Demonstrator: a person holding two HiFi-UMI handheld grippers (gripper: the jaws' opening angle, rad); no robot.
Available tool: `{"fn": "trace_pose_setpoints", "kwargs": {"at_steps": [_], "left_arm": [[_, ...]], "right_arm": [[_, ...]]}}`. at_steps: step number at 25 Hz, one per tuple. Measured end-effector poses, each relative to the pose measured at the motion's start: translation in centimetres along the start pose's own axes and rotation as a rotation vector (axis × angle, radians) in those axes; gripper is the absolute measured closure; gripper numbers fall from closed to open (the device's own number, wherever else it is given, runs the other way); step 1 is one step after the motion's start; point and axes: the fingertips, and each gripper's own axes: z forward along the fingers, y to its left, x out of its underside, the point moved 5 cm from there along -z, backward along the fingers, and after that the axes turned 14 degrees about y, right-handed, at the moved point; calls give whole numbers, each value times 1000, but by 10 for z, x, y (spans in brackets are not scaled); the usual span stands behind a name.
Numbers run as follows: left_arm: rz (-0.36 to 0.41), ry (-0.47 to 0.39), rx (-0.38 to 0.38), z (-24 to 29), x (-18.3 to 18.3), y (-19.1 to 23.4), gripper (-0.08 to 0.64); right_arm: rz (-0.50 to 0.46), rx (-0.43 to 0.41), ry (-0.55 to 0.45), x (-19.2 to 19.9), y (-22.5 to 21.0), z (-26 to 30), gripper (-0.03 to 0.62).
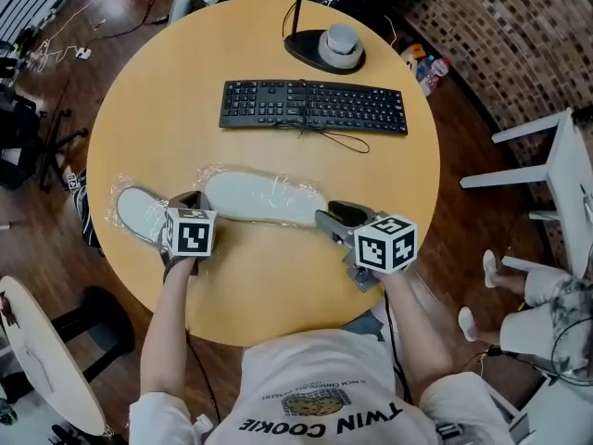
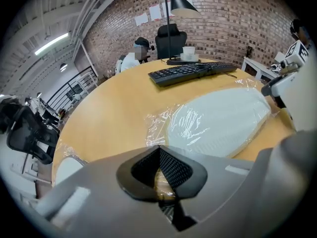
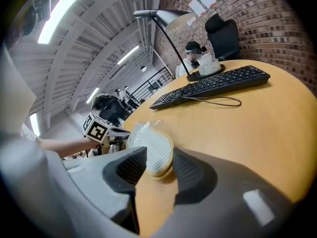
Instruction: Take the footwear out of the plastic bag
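An office: keyboard (image 1: 313,106), desk lamp (image 2: 181,4), office chair (image 2: 168,36), brick wall (image 2: 233,14).

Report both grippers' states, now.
Left gripper: shut on the plastic bag.
Right gripper: open, slipper end between its jaws.

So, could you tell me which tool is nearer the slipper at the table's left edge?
Left. The left tool is right beside that slipper; the right tool straddles the other slipper's far end.
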Motion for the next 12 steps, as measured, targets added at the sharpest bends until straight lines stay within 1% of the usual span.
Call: {"fn": "trace_pose_setpoints", "kwargs": {"at_steps": [2,4,12], "left_arm": [[-1,1,1,0,0,1,555],[0,1,-1,1,0,1,555],[-13,-1,4,1,2,1,555]], "right_arm": [[11,4,-16,-4,-5,-2,437],[22,-21,-22,-8,-6,-4,437],[87,-119,35,-1,-6,13,437]]}}
